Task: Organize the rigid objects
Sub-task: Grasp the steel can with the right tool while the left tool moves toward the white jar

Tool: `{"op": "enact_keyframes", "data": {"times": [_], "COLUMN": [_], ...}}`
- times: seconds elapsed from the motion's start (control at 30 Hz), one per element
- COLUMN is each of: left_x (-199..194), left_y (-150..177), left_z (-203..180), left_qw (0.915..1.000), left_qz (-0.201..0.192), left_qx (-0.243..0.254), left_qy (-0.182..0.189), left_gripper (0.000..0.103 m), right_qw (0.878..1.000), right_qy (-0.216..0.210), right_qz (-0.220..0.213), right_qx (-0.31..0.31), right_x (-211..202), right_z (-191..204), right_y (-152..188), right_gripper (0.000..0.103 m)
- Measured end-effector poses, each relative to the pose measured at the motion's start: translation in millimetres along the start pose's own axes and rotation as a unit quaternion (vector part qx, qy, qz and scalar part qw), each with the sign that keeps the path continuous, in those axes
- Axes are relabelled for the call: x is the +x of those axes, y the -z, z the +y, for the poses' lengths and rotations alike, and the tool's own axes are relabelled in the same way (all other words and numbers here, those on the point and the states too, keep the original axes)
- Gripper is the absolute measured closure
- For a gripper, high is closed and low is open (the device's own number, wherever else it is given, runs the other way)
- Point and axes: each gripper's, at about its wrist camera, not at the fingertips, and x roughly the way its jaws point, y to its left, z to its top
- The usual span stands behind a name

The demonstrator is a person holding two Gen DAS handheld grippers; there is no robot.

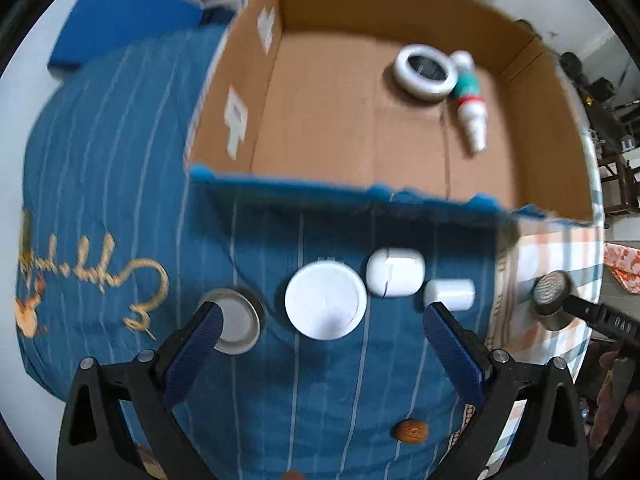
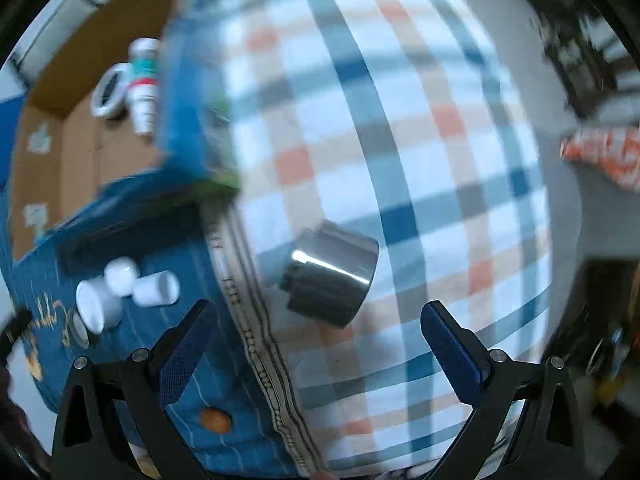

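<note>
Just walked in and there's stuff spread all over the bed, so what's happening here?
A person with a handheld gripper in each hand is sorting small hard items into a cardboard box. A white ring-shaped object and a small bottle already lie inside. The left gripper is open above a white round lid, next to two other white pieces and a metal lid on the blue cloth. The right gripper is open, facing a dark metal cylinder on the plaid blanket. Neither holds anything.
</note>
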Motion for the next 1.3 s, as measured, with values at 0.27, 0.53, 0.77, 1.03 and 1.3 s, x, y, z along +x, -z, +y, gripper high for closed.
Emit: {"op": "enact_keyframes", "data": {"times": [0.27, 0.53, 0.77, 1.03, 1.3], "left_x": [45, 67, 82, 95, 90], "left_y": [5, 12, 16, 21, 16], "left_z": [11, 7, 2, -3, -10], "left_qw": [0.9981, 0.9975, 0.9966, 0.9964, 0.9966], "left_qz": [0.049, 0.064, 0.077, 0.082, 0.08], "left_qx": [-0.037, -0.027, -0.012, -0.009, -0.016], "left_qy": [0.001, -0.015, -0.026, -0.02, -0.014], "left_gripper": [0.0, 0.0, 0.0, 0.0, 0.0], "right_qw": [0.998, 0.978, 0.921, 0.959, 0.995], "right_qy": [-0.01, 0.159, 0.287, 0.193, 0.026], "right_qz": [0.041, -0.031, -0.076, -0.057, -0.006], "right_qx": [0.042, -0.131, -0.251, -0.202, -0.095], "right_x": [50, 44, 66, 50, 44], "right_z": [-10, 46, 87, 76, 40], "right_y": [-11, 26, 79, 72, 47], "right_gripper": [0.038, 0.04, 0.033, 0.027, 0.024]}}
